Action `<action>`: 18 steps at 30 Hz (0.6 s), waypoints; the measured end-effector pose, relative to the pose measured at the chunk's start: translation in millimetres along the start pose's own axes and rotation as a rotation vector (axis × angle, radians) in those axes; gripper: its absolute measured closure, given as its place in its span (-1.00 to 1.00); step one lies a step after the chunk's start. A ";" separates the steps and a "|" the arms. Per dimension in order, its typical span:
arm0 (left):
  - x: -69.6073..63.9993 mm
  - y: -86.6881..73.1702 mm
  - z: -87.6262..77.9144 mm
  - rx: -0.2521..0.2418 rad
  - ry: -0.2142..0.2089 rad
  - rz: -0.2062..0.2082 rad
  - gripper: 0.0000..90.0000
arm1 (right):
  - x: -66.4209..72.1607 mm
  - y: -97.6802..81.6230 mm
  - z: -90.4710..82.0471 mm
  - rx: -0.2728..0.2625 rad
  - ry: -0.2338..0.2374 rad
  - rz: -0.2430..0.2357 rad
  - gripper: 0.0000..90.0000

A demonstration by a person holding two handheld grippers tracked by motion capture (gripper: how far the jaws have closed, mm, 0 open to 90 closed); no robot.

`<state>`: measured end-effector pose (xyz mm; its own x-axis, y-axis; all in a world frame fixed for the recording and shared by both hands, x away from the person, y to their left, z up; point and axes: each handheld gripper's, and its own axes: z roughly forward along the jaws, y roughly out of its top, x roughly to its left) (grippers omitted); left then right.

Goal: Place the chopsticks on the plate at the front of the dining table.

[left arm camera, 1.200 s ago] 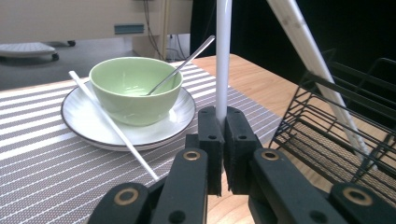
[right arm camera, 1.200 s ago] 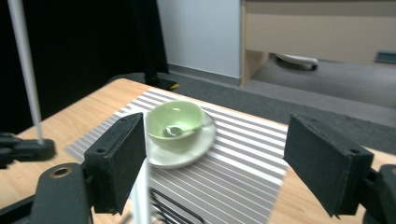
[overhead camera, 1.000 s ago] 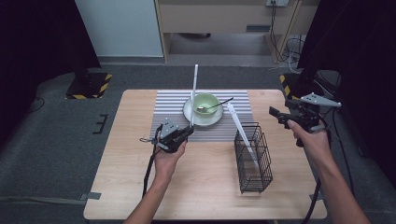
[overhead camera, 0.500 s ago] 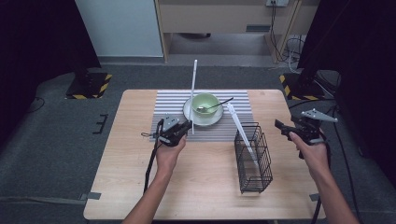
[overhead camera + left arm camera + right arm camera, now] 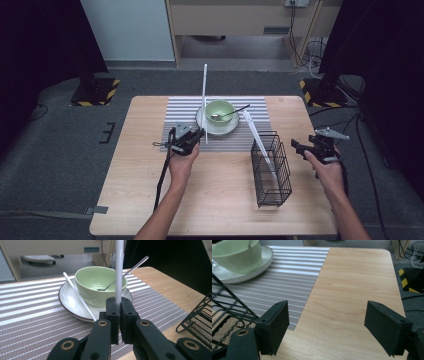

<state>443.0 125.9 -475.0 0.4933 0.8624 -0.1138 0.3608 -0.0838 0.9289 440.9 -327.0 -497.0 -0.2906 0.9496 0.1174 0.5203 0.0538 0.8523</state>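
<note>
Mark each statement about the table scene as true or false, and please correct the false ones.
1. The left gripper is shut on a white chopstick that stands upright. True.
2. The right gripper holds the black wire basket. False: its jaws stand open with nothing between them, above bare wooden table.
3. The pale green ceramic bowl sits on a white round plate. True.
4. The bowl is empty. False: a thin metal spoon leans in it.
5. A second white chopstick leans in the wire basket. True.
6. The plate stands on bare wood. False: it rests on a grey striped placemat.
</note>
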 end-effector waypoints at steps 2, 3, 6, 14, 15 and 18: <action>-0.2 -0.7 1.3 0.003 0.003 -0.001 0.92 | 0.0 -4.3 3.4 0.012 -0.008 0.003 -0.57; -0.3 -1.1 1.9 0.004 0.007 -0.002 0.92 | 0.1 -6.4 5.2 0.016 -0.014 0.005 -0.57; -0.2 -1.9 3.6 0.004 0.019 -0.011 0.92 | 1.1 -12.1 10.3 0.043 -0.024 0.005 -0.59; -2.8 -2.6 7.2 0.012 0.054 -0.018 0.92 | 4.5 -25.1 20.5 0.095 -0.047 -0.002 -0.64; -3.3 -3.2 8.3 0.016 0.065 -0.024 0.92 | 5.4 -27.0 23.2 0.112 -0.060 -0.008 -0.65; -3.3 -4.0 9.7 0.018 0.068 -0.030 0.92 | 6.2 -27.9 24.7 0.118 -0.070 -0.008 -0.66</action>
<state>447.7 118.6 -481.8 0.4279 0.8963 -0.1165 0.3891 -0.0664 0.9188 444.4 -315.0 -532.6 -0.2406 0.9680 0.0712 0.6105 0.0939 0.7864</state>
